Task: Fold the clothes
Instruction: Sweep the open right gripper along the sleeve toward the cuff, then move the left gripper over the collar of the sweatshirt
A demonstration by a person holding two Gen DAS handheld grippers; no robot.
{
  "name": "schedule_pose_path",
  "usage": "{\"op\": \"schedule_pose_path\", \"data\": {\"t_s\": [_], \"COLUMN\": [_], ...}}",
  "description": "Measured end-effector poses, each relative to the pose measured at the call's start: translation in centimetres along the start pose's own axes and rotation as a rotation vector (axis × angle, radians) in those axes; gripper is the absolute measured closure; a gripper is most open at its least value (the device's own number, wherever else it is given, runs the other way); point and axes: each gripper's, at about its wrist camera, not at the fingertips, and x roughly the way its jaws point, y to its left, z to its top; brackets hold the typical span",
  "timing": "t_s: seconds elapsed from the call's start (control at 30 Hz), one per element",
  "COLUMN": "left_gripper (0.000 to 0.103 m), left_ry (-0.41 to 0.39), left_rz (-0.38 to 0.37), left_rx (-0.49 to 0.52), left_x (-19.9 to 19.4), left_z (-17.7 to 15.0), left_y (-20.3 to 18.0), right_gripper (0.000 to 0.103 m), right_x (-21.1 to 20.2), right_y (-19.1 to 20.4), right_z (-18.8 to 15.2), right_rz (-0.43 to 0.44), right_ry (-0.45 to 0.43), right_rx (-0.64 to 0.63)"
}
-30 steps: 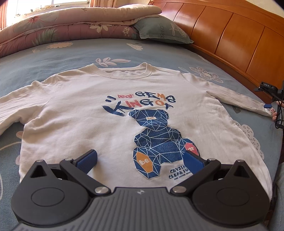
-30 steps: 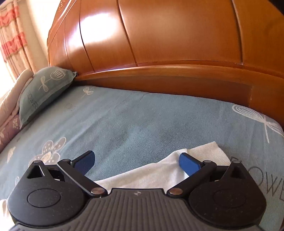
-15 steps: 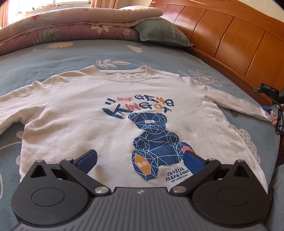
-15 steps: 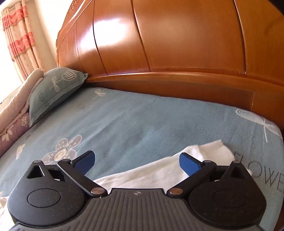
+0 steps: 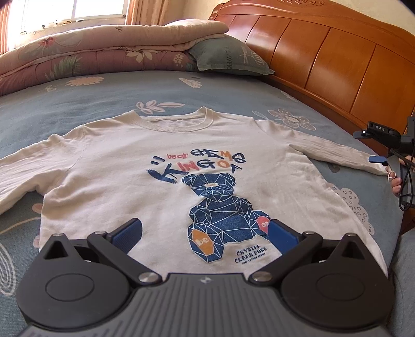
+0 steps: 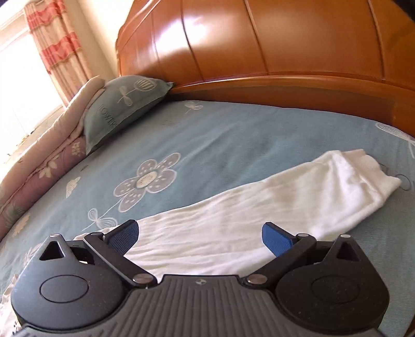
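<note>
Bed with a blue-grey flowered sheet, glossy orange-brown wooden headboard along one side, teal pillow against folded pink floral quilts, bright sunlit window, striped pink-and-cream curtain, cream wall

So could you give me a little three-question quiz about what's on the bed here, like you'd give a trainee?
1. True or false: the white sweatshirt lies spread out flat, print side up, on the blue bedsheet.
2. Multiple choice: the right gripper looks along which part of the garment? A) the collar B) a sleeve C) the hem
3. Fill in: both the left gripper and the right one have their jaws ____ and hold nothing.

Key: 1 true; 2 B; 3 open.
</note>
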Motion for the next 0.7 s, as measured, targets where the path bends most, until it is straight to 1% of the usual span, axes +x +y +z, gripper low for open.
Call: {"op": "schedule_pose_path", "data": {"t_s": [0.07,0.1,0.2,0.23,0.3,0.37,0.4,0.47,0.5,0.53,0.57,0.6,0.63,0.67,0.7], "left_gripper": [0.001,0.001,0.001,0.001,0.001,0.001,0.001,0.001,0.001,0.001,0.001,0.001,0.001,0.001,0.001], "left_ry": [0.006,0.010,0.023,0.028,0.036,0.045,0.049,0.058,0.062,0.066,0.068,0.066,0.063,0.060,0.059], "left_rz": [0.003,0.003,0.002,0.001,0.001,0.000,0.000,-0.001,-0.001,-0.001,-0.002,-0.003,-0.004,-0.006,-0.005], "left_rx": [0.005,0.003,-0.002,-0.004,-0.007,-0.011,-0.012,-0.016,-0.017,-0.019,-0.021,-0.024,-0.026,-0.030,-0.035], "left_x": [0.1,0.3,0.6,0.7,0.9,1.2,1.3,1.5,1.6,1.8,1.8,1.7,1.6,1.5,1.5], "left_z": [-0.1,-0.1,-0.2,-0.3,-0.3,-0.4,-0.5,-0.5,-0.6,-0.6,-0.6,-0.6,-0.6,-0.6,-0.5], "left_y": [-0.1,0.0,0.0,0.0,0.1,0.1,0.1,0.1,0.2,0.2,0.2,0.3,0.3,0.4,0.5], "right_gripper": [0.000,0.000,0.000,0.000,0.000,0.000,0.000,0.000,0.000,0.000,0.000,0.000,0.000,0.000,0.000], "right_x": [0.7,0.7,0.3,0.1,-0.3,0.2,0.9,2.3,2.9,2.9,2.6,2.0,1.2,0.4,-0.1], "right_y": [0.5,0.3,-0.4,-0.2,1.0,2.7,3.3,4.0,4.3,4.7,5.4,6.4,7.5,8.7,10.0], "right_z": [-0.3,-0.3,-0.4,-0.4,-0.5,-0.8,-1.0,-1.5,-1.7,-1.8,-1.9,-2.0,-2.3,-2.6,-3.0], "right_rz": [-0.001,-0.024,-0.101,-0.106,-0.068,-0.019,-0.024,-0.067,-0.090,-0.116,-0.133,-0.123,-0.079,-0.014,0.058], "right_ry": [0.047,0.057,0.034,0.019,-0.007,0.022,0.059,0.141,0.166,0.162,0.135,0.096,0.056,0.028,0.018], "right_rx": [0.000,0.019,0.076,0.075,0.029,-0.035,-0.058,-0.086,-0.100,-0.121,-0.147,-0.178,-0.217,-0.256,-0.294]}}
